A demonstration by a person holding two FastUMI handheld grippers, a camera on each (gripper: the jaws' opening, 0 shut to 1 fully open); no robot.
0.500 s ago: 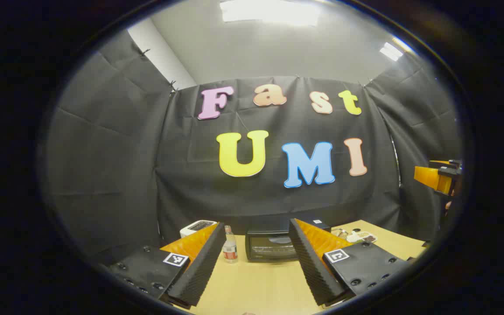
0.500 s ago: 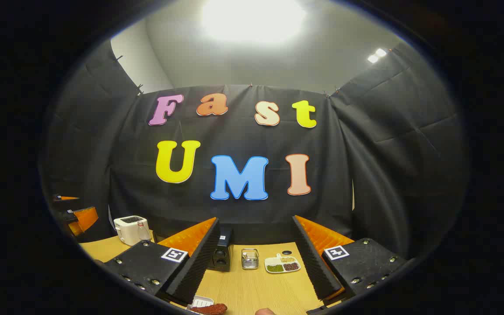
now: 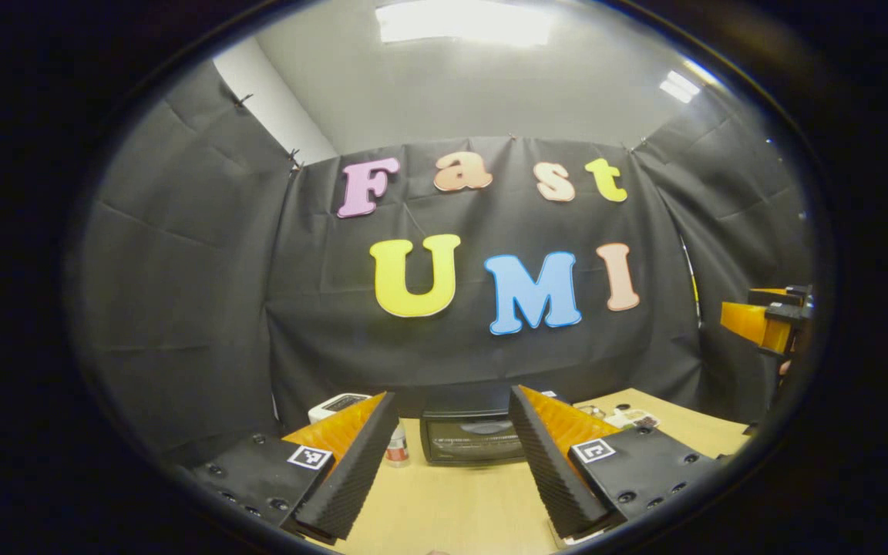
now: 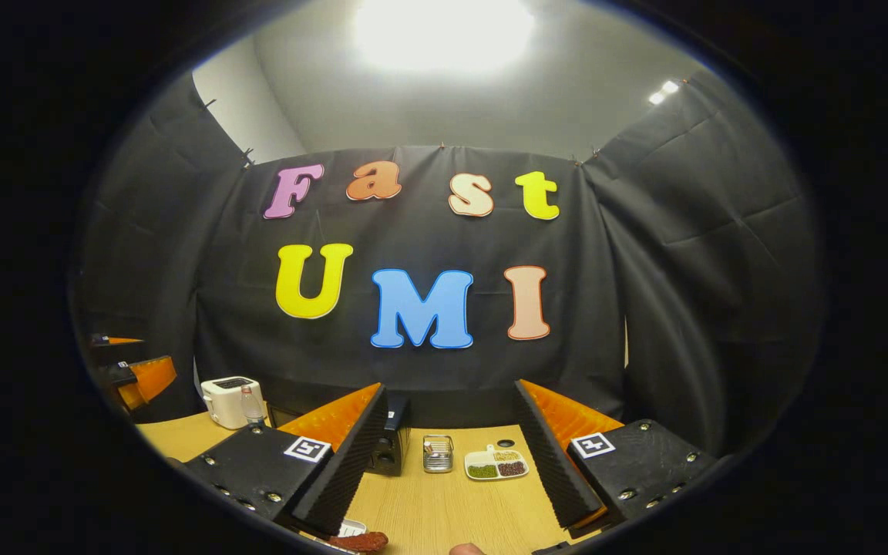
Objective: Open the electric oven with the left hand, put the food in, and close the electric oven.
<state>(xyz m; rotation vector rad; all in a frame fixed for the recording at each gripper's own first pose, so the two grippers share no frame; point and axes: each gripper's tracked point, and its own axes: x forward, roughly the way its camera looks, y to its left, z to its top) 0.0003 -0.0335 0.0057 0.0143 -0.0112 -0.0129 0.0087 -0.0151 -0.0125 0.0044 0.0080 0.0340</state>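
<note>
Grippers, left gripper (image 3: 452,455) and right gripper (image 4: 448,462), gape wide (holding nothing).

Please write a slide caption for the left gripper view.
Open left claw faces the shut oven across the table, a bottle beside it.

Right gripper (image 4: 444,455) held open above the wooden table (image 4: 452,509)

Beyond its spread fingers stand a small wire basket (image 4: 438,453) and, just right of it, a divided dish (image 4: 496,465); the white toaster (image 4: 227,401) sits far left of the basket.
</note>
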